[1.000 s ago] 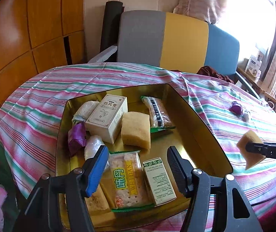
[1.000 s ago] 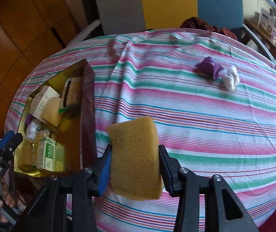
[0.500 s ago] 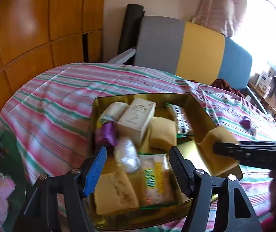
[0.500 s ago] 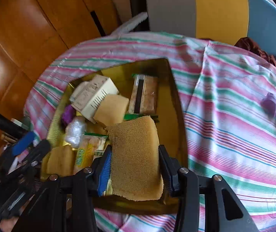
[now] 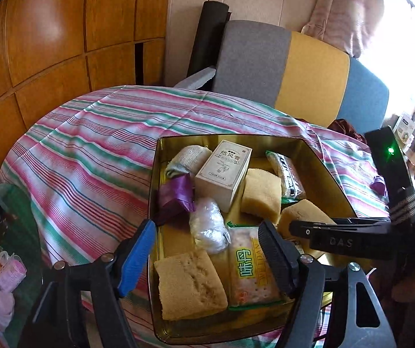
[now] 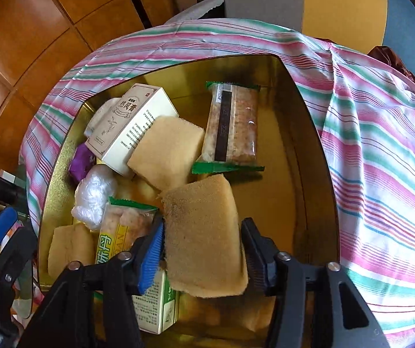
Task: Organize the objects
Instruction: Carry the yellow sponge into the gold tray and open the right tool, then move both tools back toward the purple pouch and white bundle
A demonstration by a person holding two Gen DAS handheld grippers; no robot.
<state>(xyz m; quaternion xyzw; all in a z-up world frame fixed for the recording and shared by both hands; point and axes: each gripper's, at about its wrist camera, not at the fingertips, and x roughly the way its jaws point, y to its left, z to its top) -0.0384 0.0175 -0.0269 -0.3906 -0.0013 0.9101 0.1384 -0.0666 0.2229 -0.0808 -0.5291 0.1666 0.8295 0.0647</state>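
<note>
Since a second earlier, the sponge (image 6: 204,237) had travelled with the right claw (image 6: 201,249) from above the striped cloth to over the gold tin (image 6: 317,150), and the claw's jaws, clenched on it then, were now opening. The sponge still sat between the pads, tilted, above a green-and-white box (image 6: 156,304) at the tin's near edge; whether the pads still pressed on it I could not tell for sure, though a slight gap showed at the right pad. Around it in the tin lay a second sponge (image 6: 167,153), a wrapped snack bar (image 6: 233,124), a cream carton (image 6: 129,127), a clear plastic wad (image 6: 94,197) and a cracker packet (image 6: 120,232). The left claw (image 5: 207,252) hovered over the tin's near-left corner, jaws opening and grasping nothing. The tin rested on the bench under the striped cloth (image 5: 91,156), with a multicoloured chair (image 5: 294,72) behind it.
</note>
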